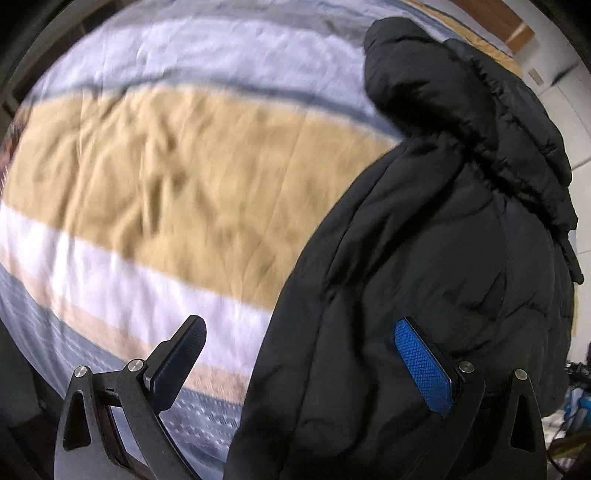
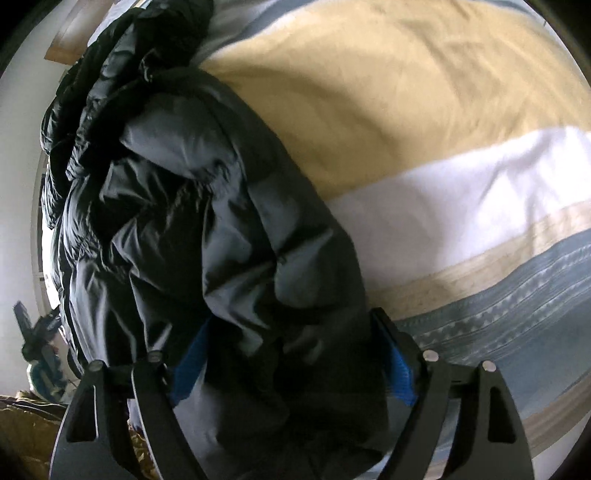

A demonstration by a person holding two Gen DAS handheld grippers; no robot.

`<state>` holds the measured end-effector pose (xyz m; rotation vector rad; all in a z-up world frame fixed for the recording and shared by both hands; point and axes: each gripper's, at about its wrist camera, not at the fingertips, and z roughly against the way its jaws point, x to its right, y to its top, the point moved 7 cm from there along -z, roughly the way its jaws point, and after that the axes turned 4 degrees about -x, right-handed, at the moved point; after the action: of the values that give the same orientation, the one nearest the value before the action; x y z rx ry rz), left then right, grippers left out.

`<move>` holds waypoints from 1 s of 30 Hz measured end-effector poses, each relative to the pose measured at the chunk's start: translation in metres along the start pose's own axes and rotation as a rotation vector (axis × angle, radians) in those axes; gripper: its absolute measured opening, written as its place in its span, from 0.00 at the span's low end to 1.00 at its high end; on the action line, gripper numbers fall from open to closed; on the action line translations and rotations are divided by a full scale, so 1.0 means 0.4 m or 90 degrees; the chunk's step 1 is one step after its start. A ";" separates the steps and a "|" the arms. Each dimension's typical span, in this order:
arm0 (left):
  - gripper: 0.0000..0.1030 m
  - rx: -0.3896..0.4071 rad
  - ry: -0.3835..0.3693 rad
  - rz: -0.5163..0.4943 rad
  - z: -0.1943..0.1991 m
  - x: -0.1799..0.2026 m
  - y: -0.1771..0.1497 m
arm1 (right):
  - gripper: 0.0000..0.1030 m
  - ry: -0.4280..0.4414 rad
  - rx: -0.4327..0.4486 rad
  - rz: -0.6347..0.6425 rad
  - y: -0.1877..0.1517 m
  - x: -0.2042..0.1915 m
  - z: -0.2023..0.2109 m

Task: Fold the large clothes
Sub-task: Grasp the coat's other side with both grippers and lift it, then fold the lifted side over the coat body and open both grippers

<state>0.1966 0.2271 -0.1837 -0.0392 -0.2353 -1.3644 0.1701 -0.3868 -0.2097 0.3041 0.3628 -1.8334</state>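
A black puffer jacket [image 1: 443, 240] hangs bunched over the right side of the left wrist view, above a striped bedspread [image 1: 166, 166]. My left gripper [image 1: 306, 369] is wide open; its right blue pad [image 1: 424, 369] rests against the jacket, its left finger [image 1: 177, 365] is over the bed. In the right wrist view the jacket [image 2: 192, 240] fills the left and centre. My right gripper [image 2: 291, 362] has a thick fold of jacket between its blue pads [image 2: 397, 369], and the fingers stand fairly wide around it.
The bedspread [image 2: 443, 129] has tan, white and grey-blue patterned bands. A white wall and wooden headboard [image 1: 517, 33] lie beyond the jacket. Cluttered items sit at the lower left of the right wrist view [image 2: 40, 365].
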 end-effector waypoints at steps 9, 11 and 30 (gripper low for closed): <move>0.98 -0.100 -0.135 0.016 -0.063 0.019 -0.149 | 0.81 0.066 -0.051 -0.018 -0.076 0.004 -0.041; 0.98 -0.109 -0.146 0.011 -0.057 0.029 -0.174 | 0.81 0.078 -0.064 -0.023 -0.105 0.010 -0.054; 0.09 -0.112 -0.198 0.017 0.024 0.126 -0.121 | 0.15 0.135 -0.108 0.046 -0.200 -0.125 0.032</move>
<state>0.1576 0.1701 -0.1701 -0.4026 -0.3724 -1.3467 0.1072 -0.3264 -0.1712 0.3904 0.6424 -1.6909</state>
